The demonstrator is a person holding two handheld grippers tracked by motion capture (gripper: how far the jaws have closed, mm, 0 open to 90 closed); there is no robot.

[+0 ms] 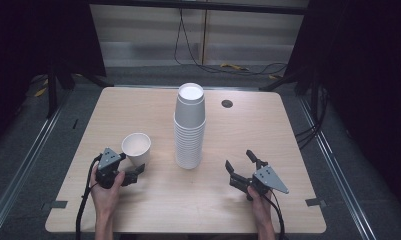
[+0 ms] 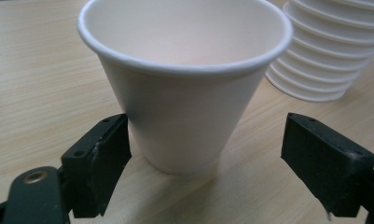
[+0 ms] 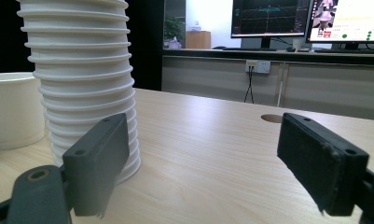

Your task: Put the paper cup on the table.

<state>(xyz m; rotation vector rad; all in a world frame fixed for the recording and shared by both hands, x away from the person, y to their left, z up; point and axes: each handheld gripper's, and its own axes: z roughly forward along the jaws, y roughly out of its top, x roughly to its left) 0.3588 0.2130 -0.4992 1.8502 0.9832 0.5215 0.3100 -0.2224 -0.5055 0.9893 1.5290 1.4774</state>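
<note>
A single white paper cup [image 1: 136, 148] stands upright on the wooden table [image 1: 153, 107], left of a tall stack of upside-down white cups [image 1: 189, 127]. My left gripper [image 1: 133, 166] is open around the lower part of the single cup [image 2: 184, 93]. Its left jaw sits right beside the cup wall and its right jaw stands well apart. My right gripper [image 1: 240, 162] rests open on the table to the right of the stack, nothing between its fingers. In the right gripper view the stack [image 3: 79, 70] rises just behind the left jaw of that gripper [image 3: 203, 126].
A round cable hole [image 1: 227, 103] lies in the table behind the stack. Bare wood spreads to the right of the stack and along the front edge. Cables run over the floor beyond the table. Monitors [image 3: 268, 16] stand on a far desk.
</note>
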